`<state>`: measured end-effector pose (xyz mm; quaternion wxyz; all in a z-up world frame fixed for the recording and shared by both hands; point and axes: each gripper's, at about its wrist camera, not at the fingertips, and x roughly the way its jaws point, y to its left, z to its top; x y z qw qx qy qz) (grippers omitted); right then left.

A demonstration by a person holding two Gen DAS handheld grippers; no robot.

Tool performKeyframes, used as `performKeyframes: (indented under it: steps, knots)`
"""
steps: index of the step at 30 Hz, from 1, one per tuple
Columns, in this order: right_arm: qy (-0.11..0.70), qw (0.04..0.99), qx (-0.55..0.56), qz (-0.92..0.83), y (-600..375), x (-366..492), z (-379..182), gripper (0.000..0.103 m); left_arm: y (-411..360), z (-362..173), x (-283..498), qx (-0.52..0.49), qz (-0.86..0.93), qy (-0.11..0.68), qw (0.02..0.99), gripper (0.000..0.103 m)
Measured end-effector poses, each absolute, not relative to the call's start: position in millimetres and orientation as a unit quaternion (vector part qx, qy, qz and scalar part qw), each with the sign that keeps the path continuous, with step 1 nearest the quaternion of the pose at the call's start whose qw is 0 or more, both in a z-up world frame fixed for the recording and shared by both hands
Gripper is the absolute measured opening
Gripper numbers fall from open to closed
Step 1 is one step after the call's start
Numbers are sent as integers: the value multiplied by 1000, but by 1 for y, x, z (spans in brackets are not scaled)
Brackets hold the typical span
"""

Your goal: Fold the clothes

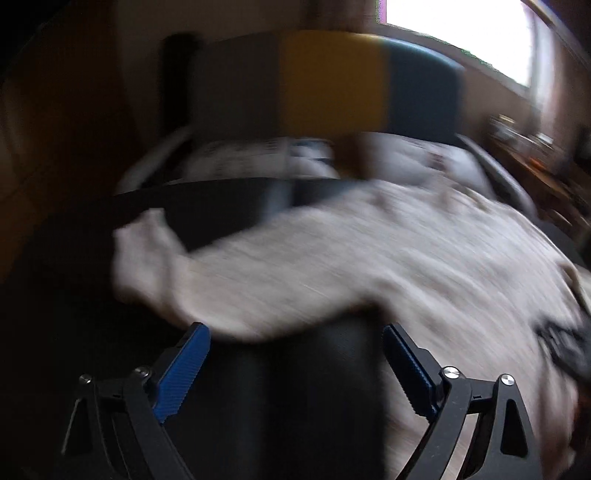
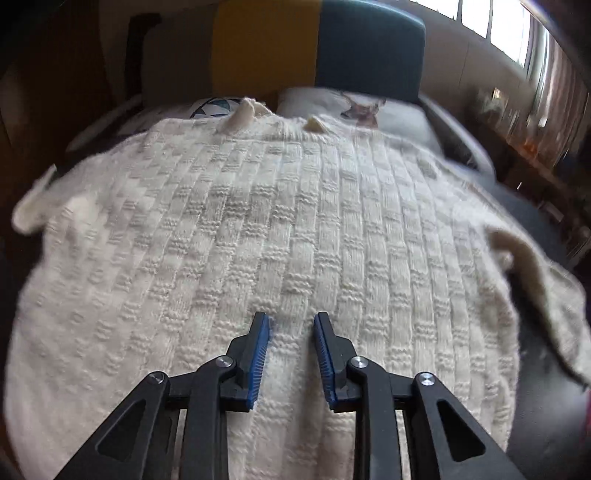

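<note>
A cream knitted sweater (image 2: 280, 221) lies spread flat on a dark bed. My right gripper (image 2: 291, 321) hovers over its near middle, jaws partly open with a strip of knit between them, nothing clamped. In the blurred left wrist view the same sweater (image 1: 369, 266) stretches from right to left, one sleeve (image 1: 147, 254) reaching left over the dark bed surface (image 1: 92, 332). My left gripper (image 1: 295, 336) is wide open and empty, just in front of the sleeve's lower edge.
A headboard with a yellow panel (image 2: 266, 48) and a teal panel (image 2: 369, 48) stands behind. White pillows (image 2: 369, 107) lie at the bed's head. A bright window (image 2: 498, 22) and cluttered shelf (image 2: 528, 122) are on the right.
</note>
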<state>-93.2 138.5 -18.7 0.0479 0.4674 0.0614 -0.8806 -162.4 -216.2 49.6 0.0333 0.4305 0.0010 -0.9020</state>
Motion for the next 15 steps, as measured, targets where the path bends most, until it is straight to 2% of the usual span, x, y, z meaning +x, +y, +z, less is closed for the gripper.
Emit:
performKeyframes:
  steps: [8,15]
  knots:
    - [44,45,477,-877,142,-96,-20,26,-320,26,-290,505,-837,14,208,101]
    - [22,48,474,-879,147,-94,-21,26,-343,-7,-319,545,-802,5,245,99]
